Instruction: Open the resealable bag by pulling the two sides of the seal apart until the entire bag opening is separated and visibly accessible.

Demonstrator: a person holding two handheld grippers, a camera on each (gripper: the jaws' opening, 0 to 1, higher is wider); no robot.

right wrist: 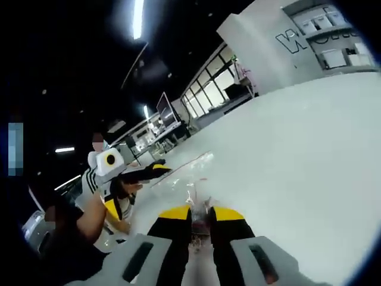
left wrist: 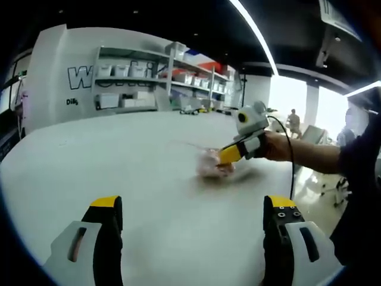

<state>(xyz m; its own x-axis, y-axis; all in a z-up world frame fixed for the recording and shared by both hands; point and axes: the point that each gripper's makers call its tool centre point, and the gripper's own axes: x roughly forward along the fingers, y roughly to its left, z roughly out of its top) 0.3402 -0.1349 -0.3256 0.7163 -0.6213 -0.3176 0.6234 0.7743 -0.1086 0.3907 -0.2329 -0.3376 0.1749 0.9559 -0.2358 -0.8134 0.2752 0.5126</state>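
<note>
the bag lies on the white table, over toward its right edge as the left gripper view has it, well in from the near edge. the right gripper has its jaws pressed nearly together on the bag's clear edge, pinching it; in the left gripper view that same gripper sits at the bag with a hand behind it. the left gripper is spread wide and holds nothing, well apart from the bag.

judging from this, the task is barely begun: one side looks gripped, the other side not yet taken, and no separated opening can be seen. the pull-apart along the whole seal is left to do.

the bag is blurred and see-through, so the seal line and its pinkish contents are hard to make out, and whether the pinch is on the seal itself cannot be told
</note>
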